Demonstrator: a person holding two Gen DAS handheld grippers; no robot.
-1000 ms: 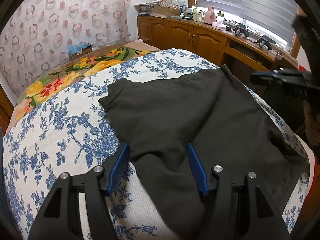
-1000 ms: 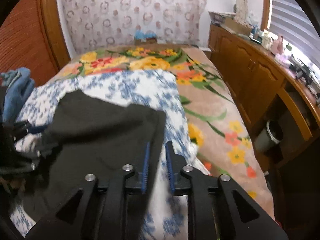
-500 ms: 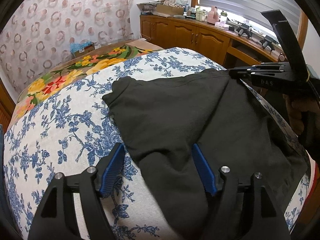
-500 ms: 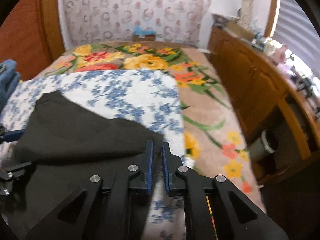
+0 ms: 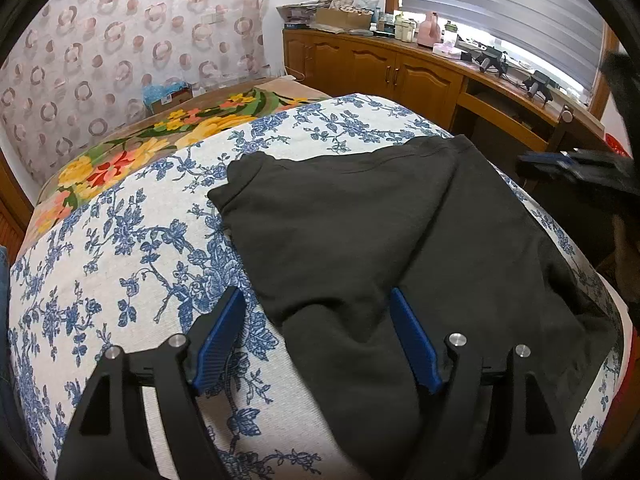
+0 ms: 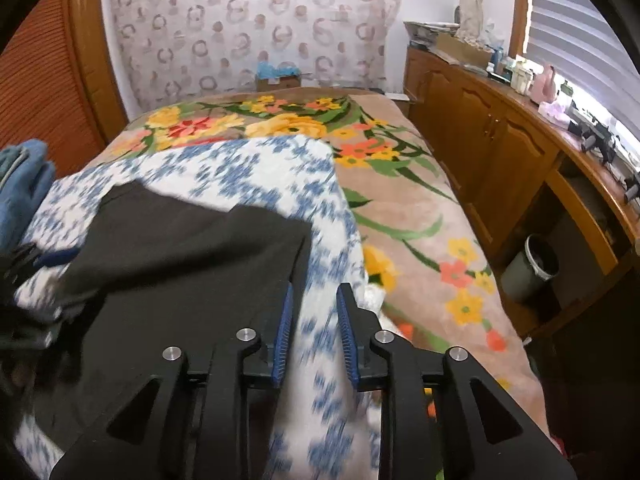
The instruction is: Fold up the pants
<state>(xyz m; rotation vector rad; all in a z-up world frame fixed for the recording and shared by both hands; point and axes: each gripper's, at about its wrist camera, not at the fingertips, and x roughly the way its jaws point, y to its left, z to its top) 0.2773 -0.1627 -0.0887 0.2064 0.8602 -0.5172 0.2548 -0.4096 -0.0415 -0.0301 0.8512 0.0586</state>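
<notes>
1. While you are holding both grippers over the bed (image 5: pixel 120 248), the black pants (image 5: pixel 384 232) are lying spread on the blue-flowered sheet, partly folded, with one thick fold running back toward you.
2. Your left gripper (image 5: pixel 316 336) is opening, and its jaws are standing wide on either side of the near end of that fold; the cloth is sitting between the blue pads (image 5: pixel 222 336) without either pad pressing on it, so nothing is being grasped there.
3. Your right gripper (image 6: pixel 314 332) is also opening, but only a little; just the flowered sheet is showing in its narrow gap, and the side edge of the pants (image 6: pixel 192 280) is lying just to the left of its left finger, seemingly let go.
4. The long axis of the pants is running away from you up the bed, roughly in line with both grippers.
5. Judging from this, your left hand is the nearer one for the next grab, since the cloth is already lying between its jaws, while your right hand is needing a small shift left to reach the edge.
</notes>
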